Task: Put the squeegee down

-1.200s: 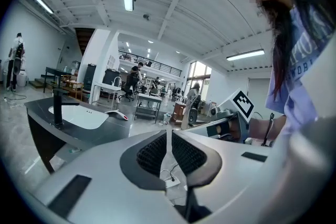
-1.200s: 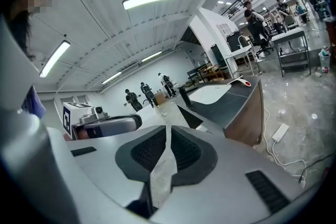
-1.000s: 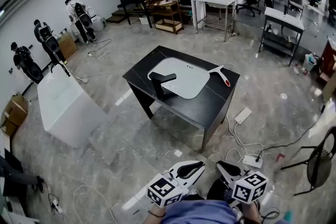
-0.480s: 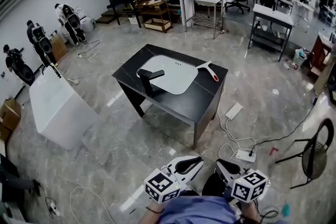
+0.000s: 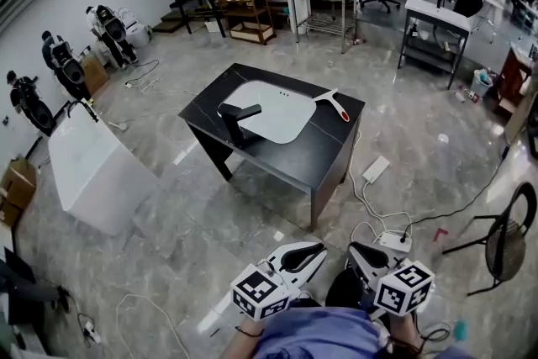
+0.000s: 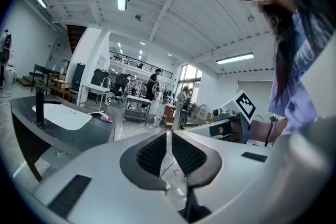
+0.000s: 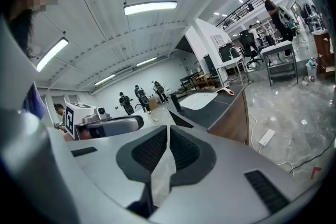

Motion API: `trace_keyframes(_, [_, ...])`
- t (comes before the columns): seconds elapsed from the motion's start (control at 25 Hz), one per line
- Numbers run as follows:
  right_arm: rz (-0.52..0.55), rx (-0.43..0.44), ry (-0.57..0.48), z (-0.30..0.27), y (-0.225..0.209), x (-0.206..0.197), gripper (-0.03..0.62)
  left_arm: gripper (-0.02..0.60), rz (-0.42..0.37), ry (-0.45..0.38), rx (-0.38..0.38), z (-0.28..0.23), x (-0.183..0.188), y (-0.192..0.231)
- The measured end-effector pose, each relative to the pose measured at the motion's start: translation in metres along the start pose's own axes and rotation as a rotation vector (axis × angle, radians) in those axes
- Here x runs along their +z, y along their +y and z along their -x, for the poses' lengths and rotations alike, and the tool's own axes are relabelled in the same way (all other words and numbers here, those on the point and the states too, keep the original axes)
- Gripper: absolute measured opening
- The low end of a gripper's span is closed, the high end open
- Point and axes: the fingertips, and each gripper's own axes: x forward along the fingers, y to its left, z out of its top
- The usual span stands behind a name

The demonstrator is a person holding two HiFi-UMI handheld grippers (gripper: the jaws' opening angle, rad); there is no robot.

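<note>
The squeegee (image 5: 334,105), white with a red handle, lies on the black table (image 5: 324,155) at the right edge of the white sink basin (image 5: 265,112). No gripper touches it. It also shows small in the left gripper view (image 6: 101,116) and the right gripper view (image 7: 227,92). Both grippers hang low near my body, well short of the table. My left gripper (image 5: 309,253) is shut and holds nothing (image 6: 169,137). My right gripper (image 5: 360,253) is also shut, its pads together with nothing between them (image 7: 168,137).
A black faucet (image 5: 238,118) stands at the basin's near side. A white block (image 5: 97,168) sits on the floor to the left. Cables and a power strip (image 5: 391,241) lie before my feet, and a chair (image 5: 504,240) stands at the right. Tables and people fill the back.
The table with the squeegee has drifted slightly left and up in the head view. Both grippers stay by my body, shut.
</note>
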Motion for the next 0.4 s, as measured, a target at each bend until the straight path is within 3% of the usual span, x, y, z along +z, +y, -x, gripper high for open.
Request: trace_keyframes(0.4, [0.031,-0.008,-0.012,0.002,-0.014,0.01,0.032,0.026,-0.021,-0.031,-0.013,-0.009,0.015,-0.001])
